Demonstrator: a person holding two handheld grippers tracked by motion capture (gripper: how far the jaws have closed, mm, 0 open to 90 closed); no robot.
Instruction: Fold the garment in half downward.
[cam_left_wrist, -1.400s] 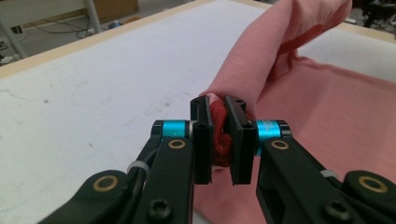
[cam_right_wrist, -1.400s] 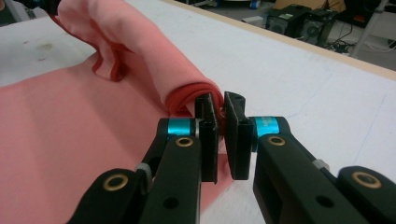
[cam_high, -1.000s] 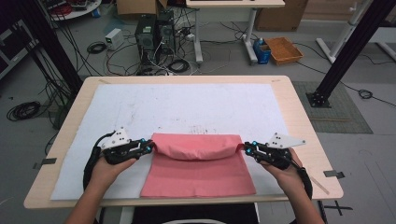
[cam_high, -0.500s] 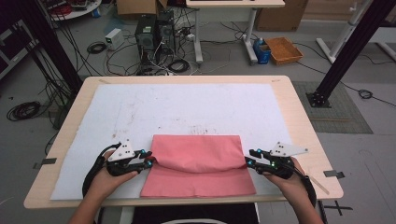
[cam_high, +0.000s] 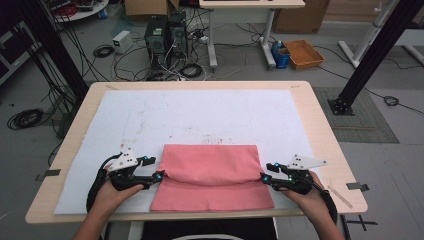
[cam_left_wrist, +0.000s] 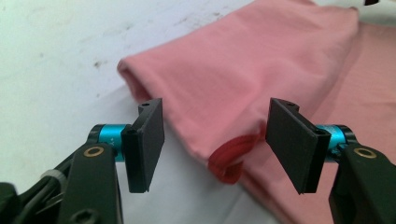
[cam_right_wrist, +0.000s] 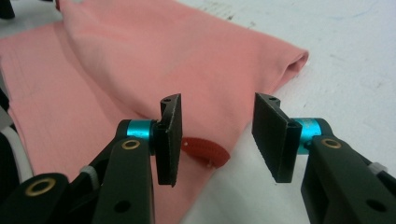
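While pink cloth (cam_high: 212, 177) lies folded on white mat (cam_high: 200, 120), near table's front edge, left gripper (cam_high: 156, 176) and right gripper (cam_high: 265, 178) sit at cloth's side edges, jaws just opened, nothing pinched. Fold step looks finished. Next: pull back, grab for another fold.

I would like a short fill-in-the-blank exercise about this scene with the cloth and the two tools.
1. The folded cloth on the table is ____ in colour.
2. The jaws of the left tool stand ____, having just been opening, and do not press the cloth.
3. The cloth lies on a ____ sheet that covers the wooden table.
4. The right tool sits at the cloth's ____ edge in the high view.

Missing words: pink; open; white; right
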